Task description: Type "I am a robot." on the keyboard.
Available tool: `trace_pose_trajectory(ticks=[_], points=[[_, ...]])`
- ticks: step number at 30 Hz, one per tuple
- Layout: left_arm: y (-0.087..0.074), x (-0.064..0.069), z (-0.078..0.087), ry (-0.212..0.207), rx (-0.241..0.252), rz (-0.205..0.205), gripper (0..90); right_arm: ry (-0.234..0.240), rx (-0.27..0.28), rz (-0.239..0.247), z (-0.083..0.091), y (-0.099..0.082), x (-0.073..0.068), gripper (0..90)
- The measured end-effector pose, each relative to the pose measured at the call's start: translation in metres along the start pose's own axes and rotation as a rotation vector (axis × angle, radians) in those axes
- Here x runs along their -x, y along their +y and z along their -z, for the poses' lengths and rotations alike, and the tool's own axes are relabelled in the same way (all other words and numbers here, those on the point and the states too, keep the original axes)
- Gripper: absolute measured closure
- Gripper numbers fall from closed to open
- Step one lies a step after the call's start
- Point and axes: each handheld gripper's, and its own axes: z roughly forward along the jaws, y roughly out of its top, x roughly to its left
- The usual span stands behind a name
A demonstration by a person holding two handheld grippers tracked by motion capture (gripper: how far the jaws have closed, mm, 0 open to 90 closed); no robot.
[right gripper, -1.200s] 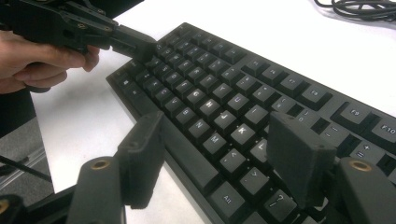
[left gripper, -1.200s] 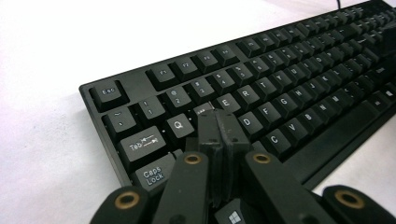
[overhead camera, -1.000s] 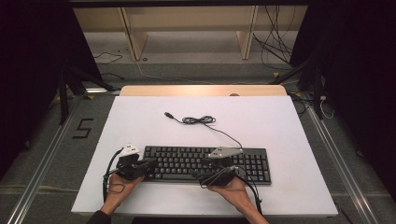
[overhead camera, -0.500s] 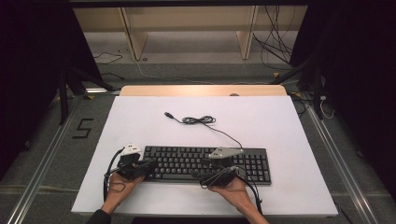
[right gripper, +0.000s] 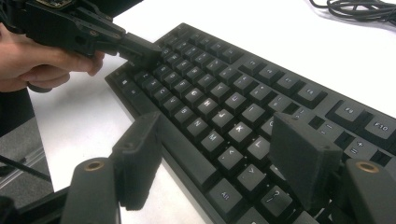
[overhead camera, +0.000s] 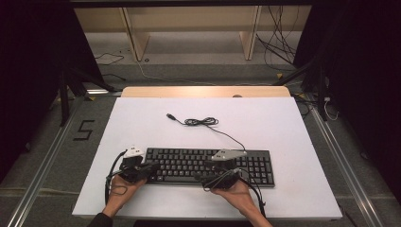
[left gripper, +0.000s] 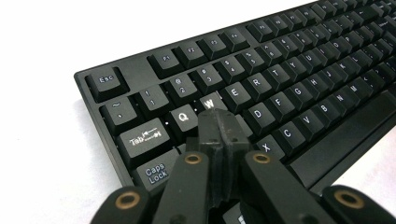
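You are working at the keyboard point(overhead camera: 208, 165), which is lying flat on the white counter point(overhead camera: 283, 123) just ahead of both your hands, with its cable point(overhead camera: 203, 122) trailing away in a loose coil well beyond the fingers. Your left gripper point(left gripper: 215, 116) is carrying its fingers point(left gripper: 208, 135) pressed together into a single blunt tip, and that tip is sitting over the upper-left letter block, right at the W key point(left gripper: 210, 101) with Q point(left gripper: 183, 116) just to one side of it (whether the key is actually being pushed down I cannot tell). Your right gripper point(right gripper: 219, 161) is holding its fingers point(right gripper: 140, 154) spread wide, pinching nothing, hovering above the bottom rows near the spacebar's right end point(right gripper: 187, 154).

Judging by this, you are typing with the closed left tip as a poking tool, and you are at most in the middle of one keypress. Nothing on the counter is showing how many keys are done, so count the remaining presses as open. The right fingers would need closing before they could press a single key cleanly.
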Motion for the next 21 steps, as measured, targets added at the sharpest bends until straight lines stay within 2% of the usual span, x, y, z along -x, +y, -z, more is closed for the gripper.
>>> trace_pose_trajectory(ticks=[11, 18, 21], points=[[0.002, 0.003, 0.007, -0.009, 0.038, 0.001, 86.1, -0.005, 0.006, -0.003, 0.000, 0.001, 0.000, 36.0], [0.002, 0.005, 0.012, -0.038, 0.058, 0.005, 76.6, -0.021, -0.003, 0.006, -0.001, 0.001, 0.000, 52.6], [0.002, 0.008, 0.014, -0.054, 0.063, 0.004, 69.2, -0.022, -0.002, 0.010, -0.001, 0.001, 0.000, 60.1]])
